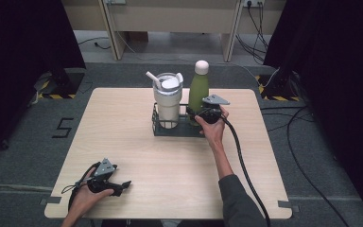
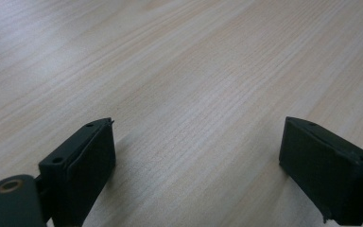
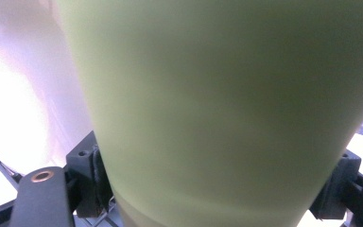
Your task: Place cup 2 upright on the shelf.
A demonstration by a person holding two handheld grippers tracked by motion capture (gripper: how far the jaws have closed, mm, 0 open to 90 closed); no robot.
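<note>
- Your right gripper (image 1: pixel 203 113) has its jaws clamped on the lower body of the green bottle (image 1: pixel 199 90); in the right gripper view the bottle (image 3: pixel 217 109) sits squarely between them.
- The bottle stands upright in the black wire rack (image 1: pixel 157 124), just beside the white tumbler (image 1: pixel 168 101), which is on the gripper's far side.
- Judging by this, the grasp is made; the lift or release is what's left.
- Your left gripper (image 1: pixel 118 185) rests on the tabletop (image 1: pixel 137 156) with jaws wide apart, holding nothing, well apart from the rack.

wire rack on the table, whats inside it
In the wire rack stand a white tumbler and a green bottle, clamped by the right gripper. The rack floor beneath them is covered.
</note>
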